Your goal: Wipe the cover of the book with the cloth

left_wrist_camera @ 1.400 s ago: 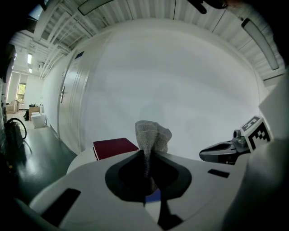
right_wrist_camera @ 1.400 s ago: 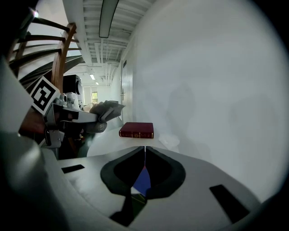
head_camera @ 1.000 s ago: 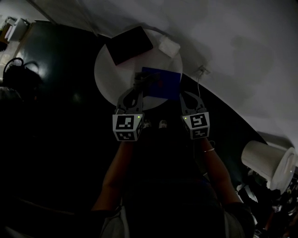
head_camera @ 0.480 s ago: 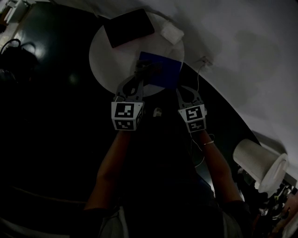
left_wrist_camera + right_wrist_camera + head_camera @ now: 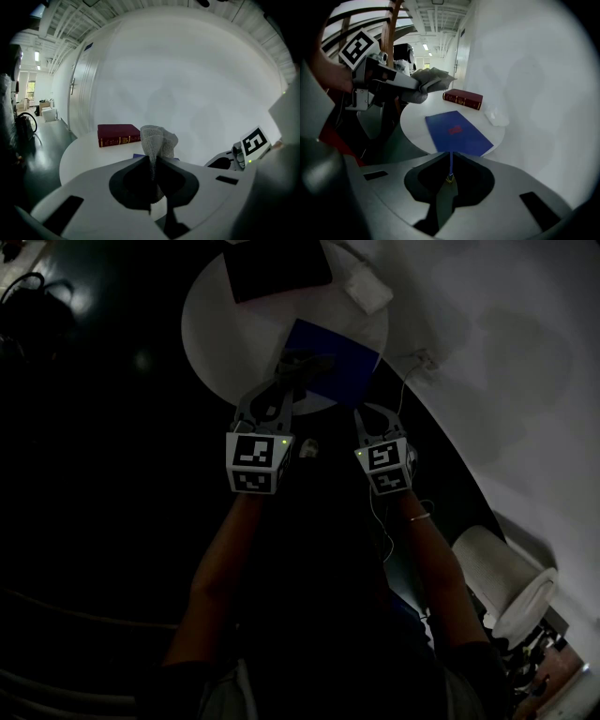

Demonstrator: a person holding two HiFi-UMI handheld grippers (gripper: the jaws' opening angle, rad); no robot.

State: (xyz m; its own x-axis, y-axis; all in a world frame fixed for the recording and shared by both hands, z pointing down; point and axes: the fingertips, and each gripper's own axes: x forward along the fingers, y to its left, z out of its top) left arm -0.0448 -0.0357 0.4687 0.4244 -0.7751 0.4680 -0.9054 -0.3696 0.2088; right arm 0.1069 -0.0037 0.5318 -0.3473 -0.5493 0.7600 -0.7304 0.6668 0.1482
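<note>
A blue book (image 5: 336,360) (image 5: 457,131) lies on the round white table (image 5: 216,343) (image 5: 417,129), its near corner past the table's edge. My left gripper (image 5: 292,368) (image 5: 152,159) is shut on a grey knitted cloth (image 5: 158,139) (image 5: 433,75) and hovers at the book's near-left edge. My right gripper (image 5: 364,412) (image 5: 450,153) sits at the book's near corner. Its jaws are closed on a thin blue strip that runs back from that corner.
A dark red book (image 5: 277,263) (image 5: 118,134) (image 5: 463,98) lies at the table's far side, a small white object (image 5: 367,292) (image 5: 497,117) beside it. A white wall curves along the right. A white bin (image 5: 497,577) stands at the lower right, a dark bag (image 5: 28,296) at the far left.
Both grippers have closed in on the table. The right gripper has come up to the book's near corner. The left one still holds the cloth at the book's edge.
</note>
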